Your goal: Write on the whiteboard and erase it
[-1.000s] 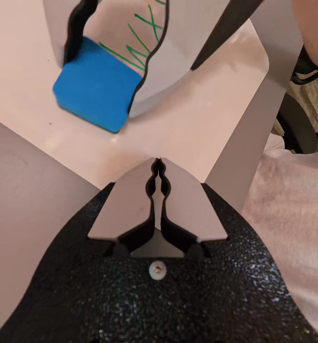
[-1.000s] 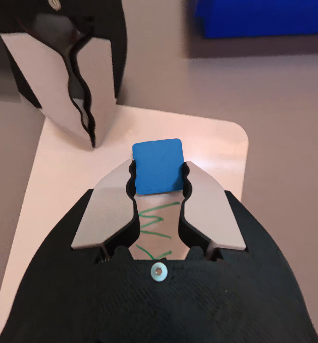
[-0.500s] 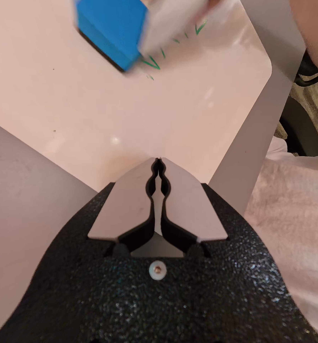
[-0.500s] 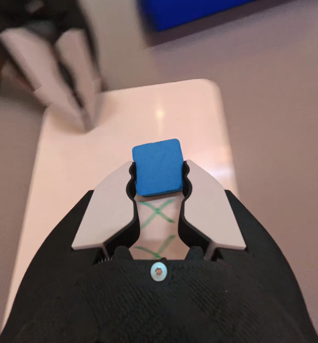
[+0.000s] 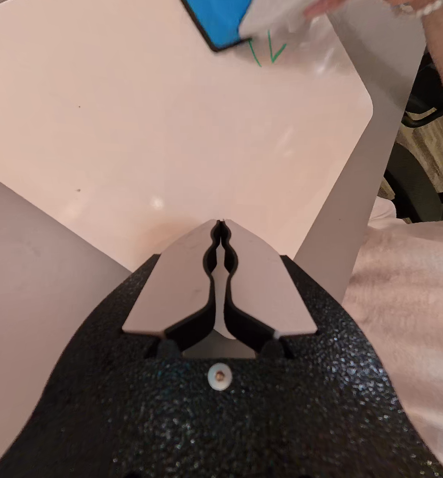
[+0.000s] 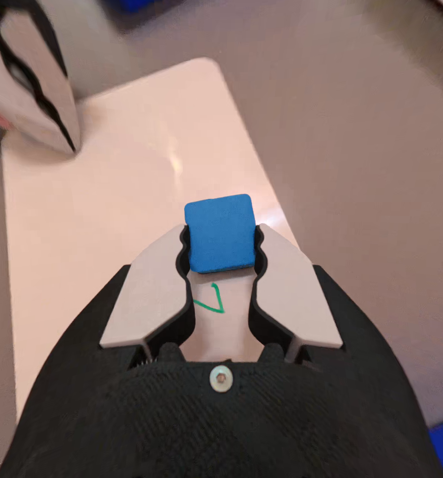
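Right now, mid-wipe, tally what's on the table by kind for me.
White rounded whiteboard: 1
Blue square foam eraser: 1
Two-finger grippers: 2, left gripper and right gripper
Green marker marks left: 1 patch
Total: 5

Both wrist cameras look steeply down from close above at the same whiteboard (image 5: 163, 124), from opposite ends, sharing its middle and the eraser (image 6: 220, 232).

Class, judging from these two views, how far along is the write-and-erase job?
Done: the whiteboard has writing, now mostly clean. In hand: the right tool grips the blue eraser on the board. Left: a few green marks. The left tool is shut and empty.
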